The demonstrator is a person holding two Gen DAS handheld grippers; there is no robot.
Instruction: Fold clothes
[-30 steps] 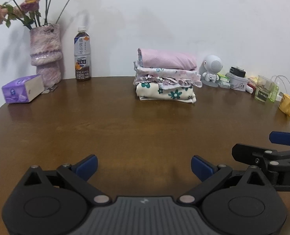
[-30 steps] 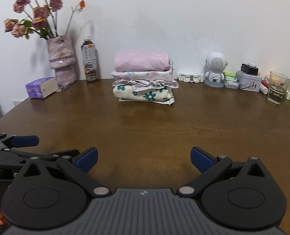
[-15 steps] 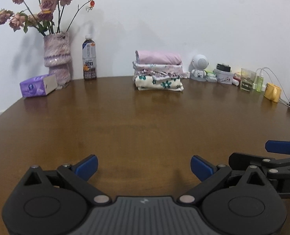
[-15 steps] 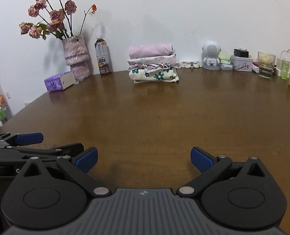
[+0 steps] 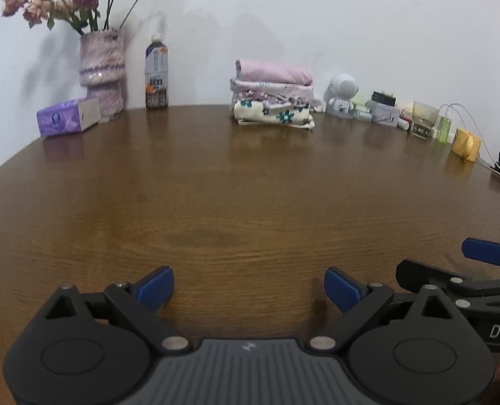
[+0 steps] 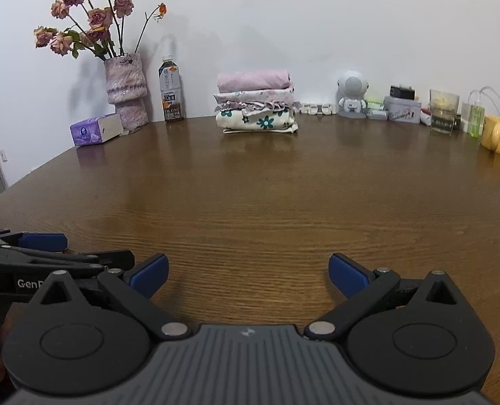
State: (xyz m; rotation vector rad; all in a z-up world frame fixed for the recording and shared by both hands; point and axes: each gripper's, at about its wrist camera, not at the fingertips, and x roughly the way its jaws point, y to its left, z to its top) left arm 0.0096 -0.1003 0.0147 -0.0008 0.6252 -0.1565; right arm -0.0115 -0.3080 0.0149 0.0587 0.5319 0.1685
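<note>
My left gripper (image 5: 248,285) and right gripper (image 6: 248,271) hover side by side over the brown wooden table (image 6: 250,195), both with jaws spread wide and holding nothing. Straight ahead, well apart from my fingers, the stack of folded clothes (image 6: 256,102) sits by the wall, a tea bottle (image 6: 171,92) to its left.

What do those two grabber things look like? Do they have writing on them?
The left gripper and right gripper look alike: black arms with round discs, silver rivets, blue finger pads, and a grey ribbed middle with a small white logo. White letters show on their sides: "DA" on the right one, "Gen" on the left one.
</note>
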